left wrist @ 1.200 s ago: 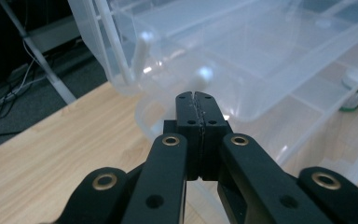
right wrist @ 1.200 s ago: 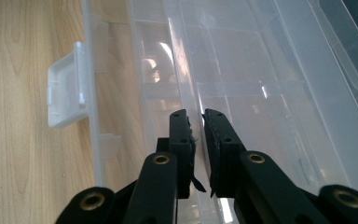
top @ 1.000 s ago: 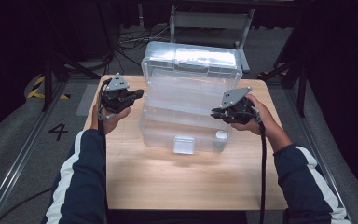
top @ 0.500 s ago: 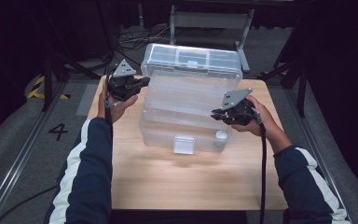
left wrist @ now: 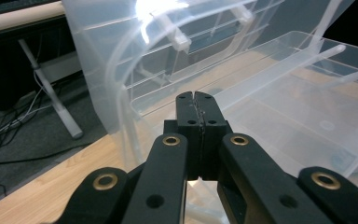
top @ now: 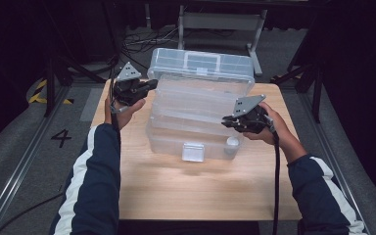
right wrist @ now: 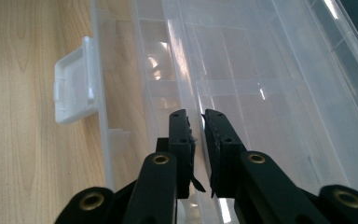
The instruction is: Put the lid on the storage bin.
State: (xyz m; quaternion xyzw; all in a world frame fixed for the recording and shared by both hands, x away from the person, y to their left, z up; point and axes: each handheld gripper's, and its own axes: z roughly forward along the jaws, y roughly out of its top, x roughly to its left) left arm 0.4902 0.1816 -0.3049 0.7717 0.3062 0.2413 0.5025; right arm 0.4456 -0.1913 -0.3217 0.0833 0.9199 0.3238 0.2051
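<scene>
We see one clear plastic tackle box (top: 198,110) at the tabletop's (top: 186,196) centre, its lid raised toward twelve o'clock. Our left gripper (left wrist: 197,100), jaws together, sits at its ten o'clock; our right gripper (right wrist: 196,116), nearly closed, clamps a tray wall at four o'clock. One white latch (top: 193,152) faces six o'clock.

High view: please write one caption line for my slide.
Two hand-held grippers, left and right, flank an open clear plastic organizer box.

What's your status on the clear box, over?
Left gripper shut, empty, beside the raised lid. Right gripper pinching a tray edge of the clear tiered box. Front latch undone. Nothing in the way.
</scene>
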